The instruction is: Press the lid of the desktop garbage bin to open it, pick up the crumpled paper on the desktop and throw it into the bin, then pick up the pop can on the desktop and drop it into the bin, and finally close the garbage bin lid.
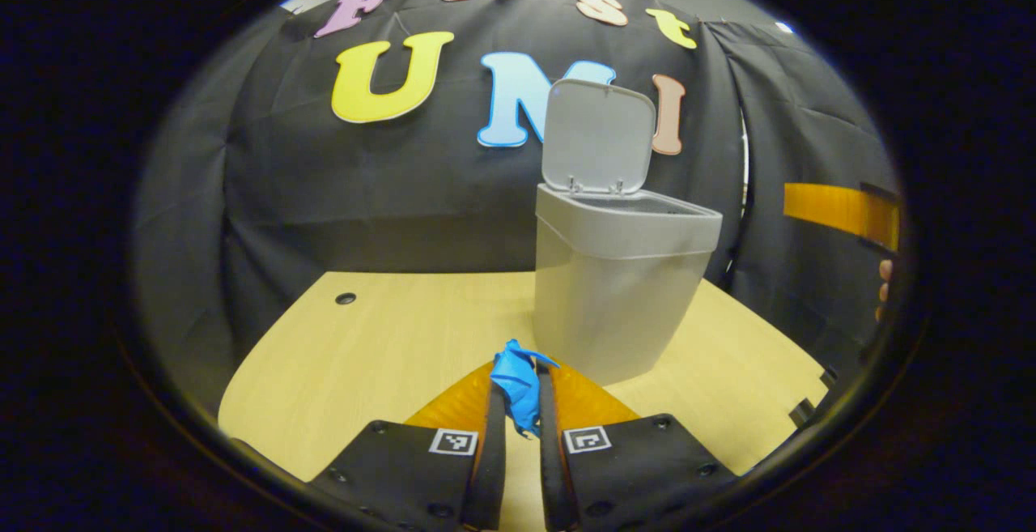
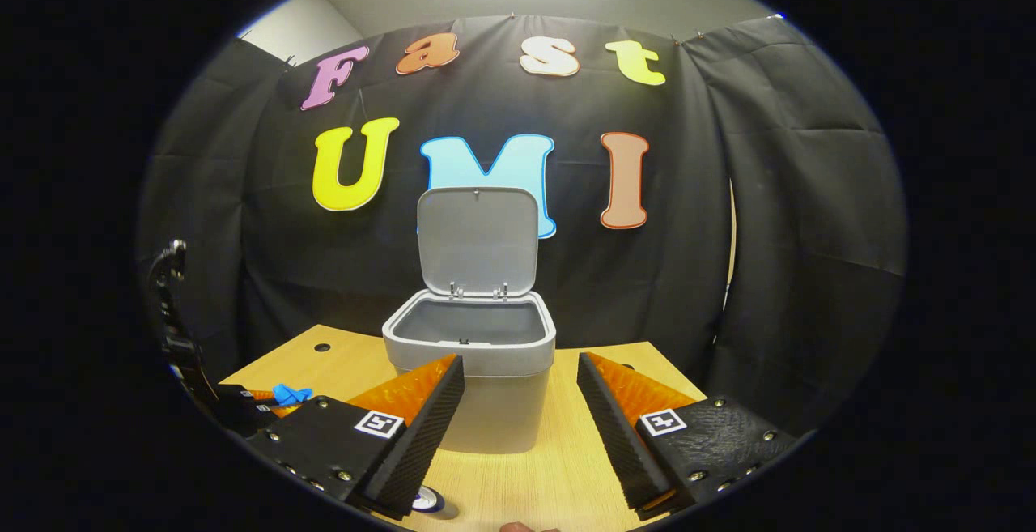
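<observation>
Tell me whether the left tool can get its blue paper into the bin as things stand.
Probably yes: the left tool grips the crumpled paper, the bin stands just ahead, and its lid is up. It must rise over the rim.

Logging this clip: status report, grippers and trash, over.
Left gripper shut on blue crumpled paper, short of the bin. Right gripper open, empty. Lid up, bin mouth unobstructed. Pop can on the desktop.

The left gripper [image 1: 522, 393] had its two fingers drawn close together, both pressing on the blue paper [image 1: 518, 382], and sat low over the table. The right gripper [image 2: 520, 414] was held level with its fingers spread wide apart and nothing between them, well to the right of the left gripper
</observation>
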### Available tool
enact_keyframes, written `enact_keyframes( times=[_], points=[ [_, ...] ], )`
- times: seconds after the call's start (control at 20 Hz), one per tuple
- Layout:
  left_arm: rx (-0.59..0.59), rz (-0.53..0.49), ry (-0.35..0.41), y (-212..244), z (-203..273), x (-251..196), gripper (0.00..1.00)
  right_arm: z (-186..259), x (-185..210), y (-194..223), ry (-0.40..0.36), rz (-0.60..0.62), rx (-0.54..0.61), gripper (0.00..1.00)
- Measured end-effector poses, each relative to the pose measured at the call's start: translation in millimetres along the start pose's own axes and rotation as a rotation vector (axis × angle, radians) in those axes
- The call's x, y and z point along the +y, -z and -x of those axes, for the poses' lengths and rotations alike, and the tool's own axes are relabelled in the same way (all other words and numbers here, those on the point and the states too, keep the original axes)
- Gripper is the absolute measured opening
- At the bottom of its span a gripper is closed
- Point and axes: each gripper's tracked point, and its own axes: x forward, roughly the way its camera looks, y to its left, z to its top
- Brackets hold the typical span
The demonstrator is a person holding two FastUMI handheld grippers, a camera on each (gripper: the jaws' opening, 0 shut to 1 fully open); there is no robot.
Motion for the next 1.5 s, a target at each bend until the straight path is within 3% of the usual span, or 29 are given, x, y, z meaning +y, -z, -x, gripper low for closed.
enact_keyframes(
  times=[0.3, 0.8, 1.45, 1.5],
  points=[
    [-0.113, 0.003, 0.046, -74, -17, -25, 0.27, 2, -7, 10, 0.009, -0.002, 0.009, 0.90],
    [-0.240, -0.033, 0.138, -151, -52, -68, 0.27, 12, -26, 30, 0.082, -0.040, 0.045, 0.90],
    [-0.269, -0.100, 0.206, -171, -124, -99, 0.24, 27, -31, 33, 0.162, -0.021, 0.072, 0.90],
    [-0.258, -0.101, 0.213, -167, -128, -101, 0.30, 27, -31, 33, 0.166, -0.016, 0.073, 0.90]
  ],
)
